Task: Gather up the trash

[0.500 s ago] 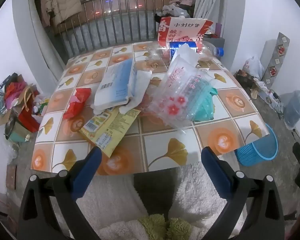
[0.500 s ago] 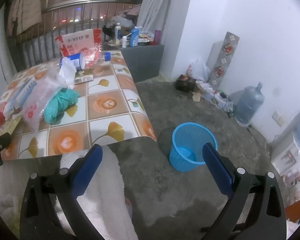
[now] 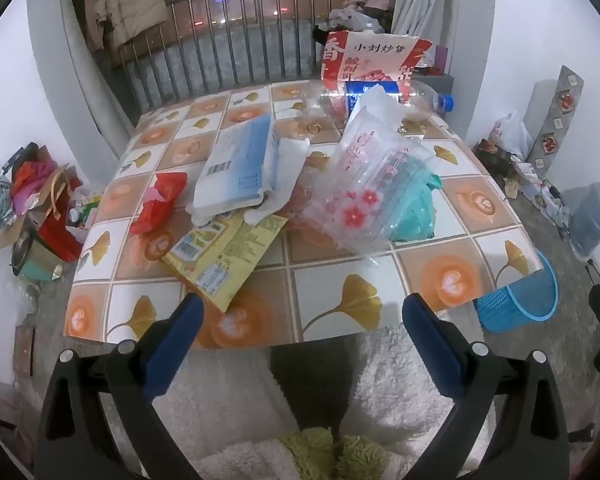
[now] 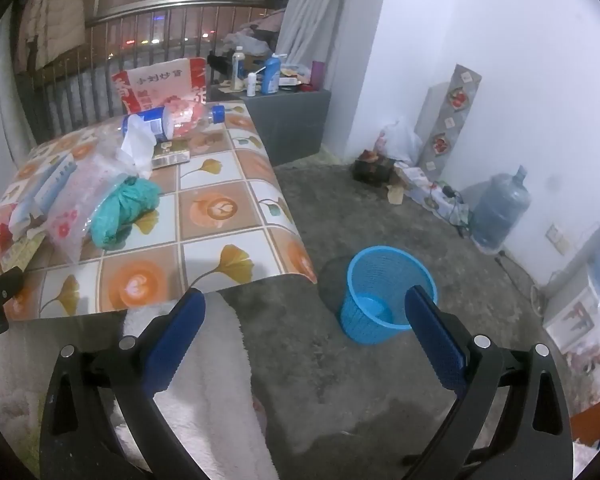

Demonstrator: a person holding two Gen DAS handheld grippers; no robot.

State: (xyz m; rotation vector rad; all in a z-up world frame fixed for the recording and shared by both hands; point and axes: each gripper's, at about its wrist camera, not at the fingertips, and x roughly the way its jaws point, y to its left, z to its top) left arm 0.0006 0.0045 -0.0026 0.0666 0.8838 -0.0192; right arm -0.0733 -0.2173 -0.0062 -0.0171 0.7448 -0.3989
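Trash lies on a tiled-pattern table point(image 3: 340, 300): a yellow wrapper point(image 3: 224, 248), a red wrapper point(image 3: 160, 200), a blue-white package point(image 3: 236, 164), a clear flowered bag point(image 3: 368, 184), a teal bundle point(image 3: 416, 208) and a plastic bottle point(image 3: 384, 94). A blue basket point(image 4: 384, 292) stands on the floor right of the table; it also shows in the left wrist view point(image 3: 520, 300). My left gripper point(image 3: 302, 312) is open and empty at the table's near edge. My right gripper point(image 4: 304, 308) is open and empty, between table corner and basket.
A red-white box point(image 3: 368, 60) stands at the table's far edge. A water jug point(image 4: 500, 212), bags and clutter line the right wall. A grey cabinet point(image 4: 288, 120) with bottles stands behind the table. Boxes and bags point(image 3: 32, 208) lie left. White fleece point(image 4: 212, 380) is below.
Both views have barely shifted; neither gripper has opened, shut or taken hold of anything.
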